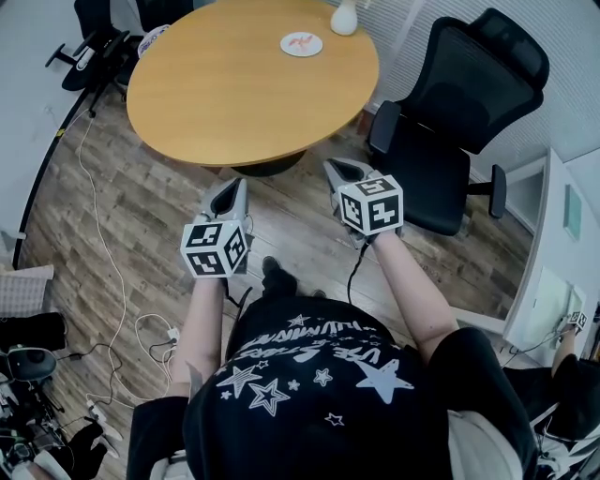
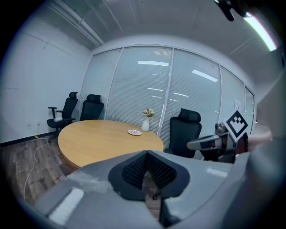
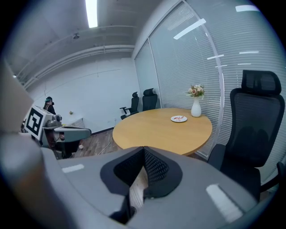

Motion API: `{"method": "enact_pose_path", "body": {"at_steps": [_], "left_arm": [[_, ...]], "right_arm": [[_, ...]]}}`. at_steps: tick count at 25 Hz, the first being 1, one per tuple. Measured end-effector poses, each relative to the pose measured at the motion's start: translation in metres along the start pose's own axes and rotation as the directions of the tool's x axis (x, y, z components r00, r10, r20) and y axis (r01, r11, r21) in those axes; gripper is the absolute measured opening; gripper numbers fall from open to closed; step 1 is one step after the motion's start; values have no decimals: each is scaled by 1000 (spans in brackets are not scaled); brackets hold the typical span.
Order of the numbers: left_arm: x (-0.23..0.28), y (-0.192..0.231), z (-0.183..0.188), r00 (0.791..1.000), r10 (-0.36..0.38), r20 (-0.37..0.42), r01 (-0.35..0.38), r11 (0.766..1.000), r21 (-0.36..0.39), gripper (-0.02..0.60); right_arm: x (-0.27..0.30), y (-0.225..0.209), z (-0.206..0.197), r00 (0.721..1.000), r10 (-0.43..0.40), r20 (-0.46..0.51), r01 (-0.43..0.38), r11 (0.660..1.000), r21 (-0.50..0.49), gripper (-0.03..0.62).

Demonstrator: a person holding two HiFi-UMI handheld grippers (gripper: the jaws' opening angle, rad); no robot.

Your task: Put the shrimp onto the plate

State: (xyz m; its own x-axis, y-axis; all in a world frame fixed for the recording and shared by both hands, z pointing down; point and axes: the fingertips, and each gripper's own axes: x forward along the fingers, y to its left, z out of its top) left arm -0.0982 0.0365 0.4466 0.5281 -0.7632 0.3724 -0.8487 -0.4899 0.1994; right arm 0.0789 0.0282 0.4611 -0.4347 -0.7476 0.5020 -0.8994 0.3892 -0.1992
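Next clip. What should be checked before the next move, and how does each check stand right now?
1. Left gripper empty: ok, jaws together on nothing.
2. Right gripper empty: ok, jaws together on nothing.
3. Plate found: ok, on the table by the vase.
4. Shrimp found: cannot tell; reddish marks on the plate, too small.
5. Grippers over the table: not ok, both over the floor.
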Motion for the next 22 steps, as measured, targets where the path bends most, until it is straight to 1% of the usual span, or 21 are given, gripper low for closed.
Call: {"method": "enact_pose_path", "body": {"at_steps": [6, 12, 17, 22], "left_arm": [[-22, -22, -17, 1000, 4, -8, -4, 1000, -4, 2], [-39, -42, -26, 1000, 19, -1, -19, 1000, -6, 2], [-54, -50, -42, 1000, 29, -11, -29, 999, -15, 2], [-62, -59, -49, 999, 31, -9, -31, 999, -20, 2]], "right_arm": [[-27, 4, -20, 1000, 5, -12, -5, 1000, -4, 2], [-49, 4, -33, 1000, 14, -11, -14, 1000, -6, 2], [-59, 11, -50, 999, 26, -25, -26, 1000, -12, 2], [-71, 13, -62, 999, 26, -31, -27, 1000, -8, 2]]}}
